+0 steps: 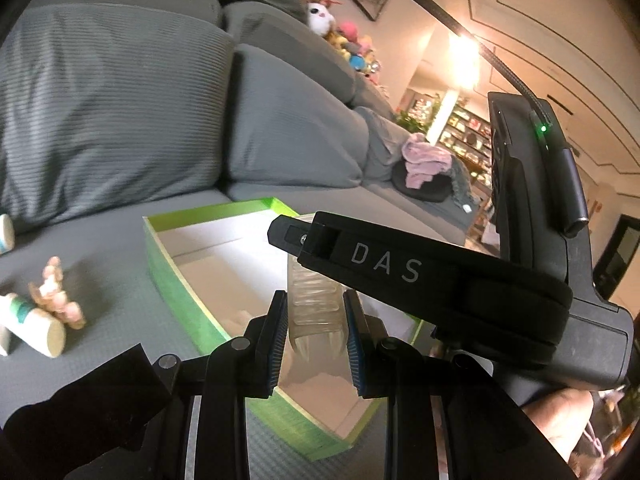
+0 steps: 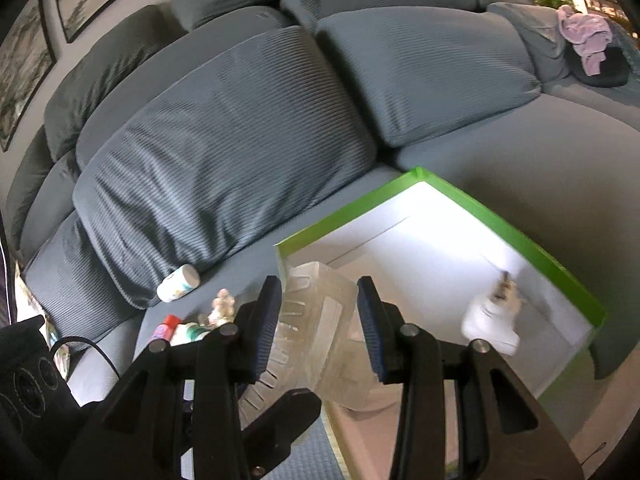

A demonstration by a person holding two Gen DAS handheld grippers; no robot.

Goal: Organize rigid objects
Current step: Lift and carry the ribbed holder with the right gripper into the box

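A green-walled box with a white inside (image 1: 176, 276) (image 2: 500, 216) lies on the grey sofa seat. A clear ribbed plastic container (image 1: 314, 304) (image 2: 316, 340) is held over the box by both grippers. My left gripper (image 1: 316, 332) is shut on its lower end. My right gripper (image 2: 318, 332) is shut on its body and shows in the left wrist view as a black tool marked DAS (image 1: 400, 268). A small white figure (image 2: 490, 320) lies inside the box at the right.
Left of the box on the seat lie a small tan figurine (image 1: 56, 292) (image 2: 222, 308), a white tube (image 1: 36, 324) (image 2: 192, 332) and a white bottle (image 2: 178, 282). Grey back cushions (image 2: 224, 160) stand behind. Purple cloth (image 1: 424, 160) lies far right.
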